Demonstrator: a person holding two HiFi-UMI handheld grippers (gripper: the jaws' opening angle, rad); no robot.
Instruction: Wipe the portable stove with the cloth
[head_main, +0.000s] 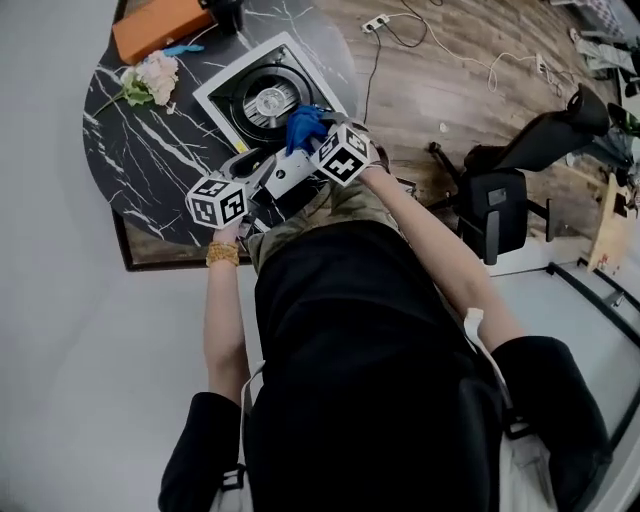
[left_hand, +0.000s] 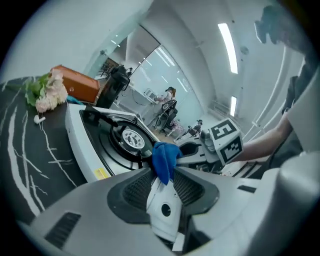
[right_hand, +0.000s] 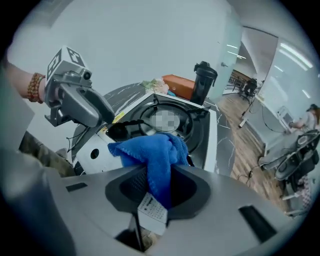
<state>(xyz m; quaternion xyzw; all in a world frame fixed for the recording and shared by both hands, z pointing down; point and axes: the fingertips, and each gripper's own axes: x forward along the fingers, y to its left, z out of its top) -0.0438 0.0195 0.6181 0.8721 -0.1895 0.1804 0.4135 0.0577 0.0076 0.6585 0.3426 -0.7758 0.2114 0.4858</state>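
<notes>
Stove: the portable stove (head_main: 218, 96) sits on the right part of the round marble table (head_main: 130, 170). It is turned cornerwise to the person, with one corner pointing far. The grippers cover its near end, so its long axis cannot be told.
Burner: the round burner (head_main: 268, 100) lies bare in the stove's middle.
Cloth: the blue cloth (right_hand: 150, 155) is bunched, its length running along the right jaws. Its loose end hangs over the stove's near right side.
Right gripper: the right gripper (right_hand: 159, 187) is nearly closed, pinching the cloth.
Left gripper: the left gripper (left_hand: 165, 187) has its jaws partly apart, clamped on a white panel (left_hand: 164, 210) with a round hole.
Open room: bare marble lies left of the stove. The flowers (head_main: 150, 78) and orange box (head_main: 155, 28) are far left. The table edge is close on the right.
</notes>
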